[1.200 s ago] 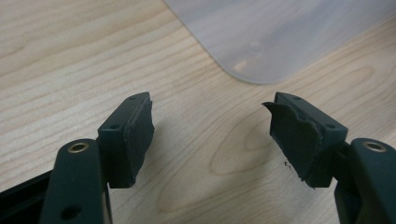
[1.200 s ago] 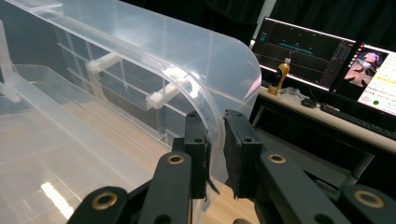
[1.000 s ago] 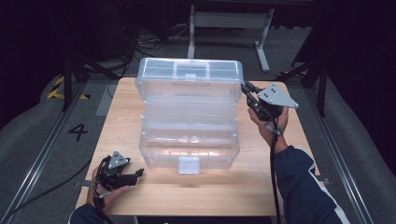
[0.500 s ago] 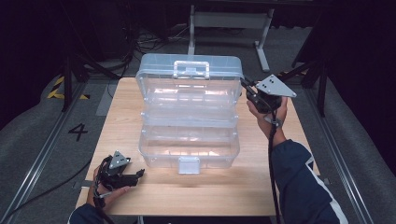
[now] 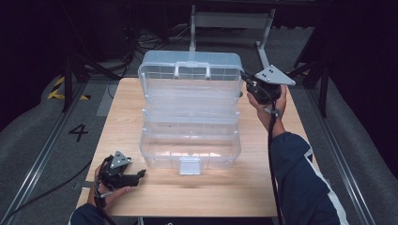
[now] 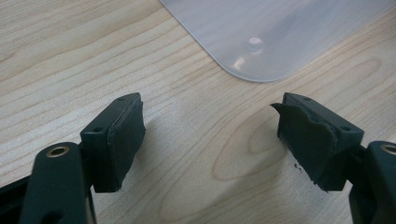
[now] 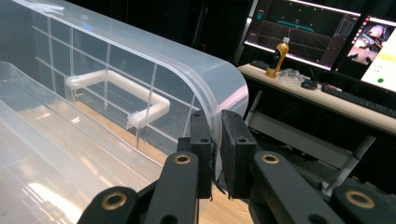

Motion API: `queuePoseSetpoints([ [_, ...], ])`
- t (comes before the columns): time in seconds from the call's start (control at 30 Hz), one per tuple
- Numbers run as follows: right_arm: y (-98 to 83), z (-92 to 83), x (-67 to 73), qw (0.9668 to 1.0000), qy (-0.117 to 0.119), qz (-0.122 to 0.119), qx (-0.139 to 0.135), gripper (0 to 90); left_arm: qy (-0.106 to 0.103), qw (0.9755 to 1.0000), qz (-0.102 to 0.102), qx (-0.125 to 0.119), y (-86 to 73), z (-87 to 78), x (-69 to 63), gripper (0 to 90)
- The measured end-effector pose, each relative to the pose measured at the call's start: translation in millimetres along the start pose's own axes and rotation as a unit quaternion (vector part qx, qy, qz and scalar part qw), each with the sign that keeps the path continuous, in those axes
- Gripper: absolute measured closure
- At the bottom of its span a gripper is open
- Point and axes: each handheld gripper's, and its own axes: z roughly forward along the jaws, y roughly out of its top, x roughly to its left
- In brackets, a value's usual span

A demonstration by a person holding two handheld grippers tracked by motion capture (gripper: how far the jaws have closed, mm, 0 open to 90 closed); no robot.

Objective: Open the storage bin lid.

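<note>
Meanwhile right tongs pinch the lid upright; left tongs rest open, widening.

Black grippers with brass rivets, grey triangular plates; navy sleeve.

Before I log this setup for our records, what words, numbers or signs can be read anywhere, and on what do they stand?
"4": a large dark numeral on the grey floor left of the table.
Monitor screens behind the clear plastic box: their text is too small to read.
Bottle on the desk: its label is too blurred to read.
The box itself bears no lettering that shows.
</note>
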Motion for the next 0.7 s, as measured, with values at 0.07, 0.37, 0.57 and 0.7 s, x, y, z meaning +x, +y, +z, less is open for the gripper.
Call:
queuePoseSetpoints([
  [0.07, 0.7, 3.9, -1.7, 1.0, 0.0, 0.007, 0.002, 84.9, 0.0, 1.0, 0.001, 0.001, 0.0, -0.1, 0.0, 23.5],
  [0.37, 1.8, 16.0, -8.9, 0.9996, 0.003, 0.025, 0.013, 85.1, 0.001, 1.0, -0.001, 0.0, -0.1, 0.0, -0.1, 23.3],
  [0.57, 2.8, 22.6, -12.5, 0.9993, 0.005, 0.032, 0.019, 85.1, 0.002, 1.0, -0.002, 0.001, 0.4, 0.7, -0.1, 22.0],
  [0.7, 3.9, 28.2, -15.5, 0.9991, 0.006, 0.032, 0.027, 85.0, 0.005, 1.0, -0.006, 0.001, 0.7, 1.3, -1.1, 21.4],
])
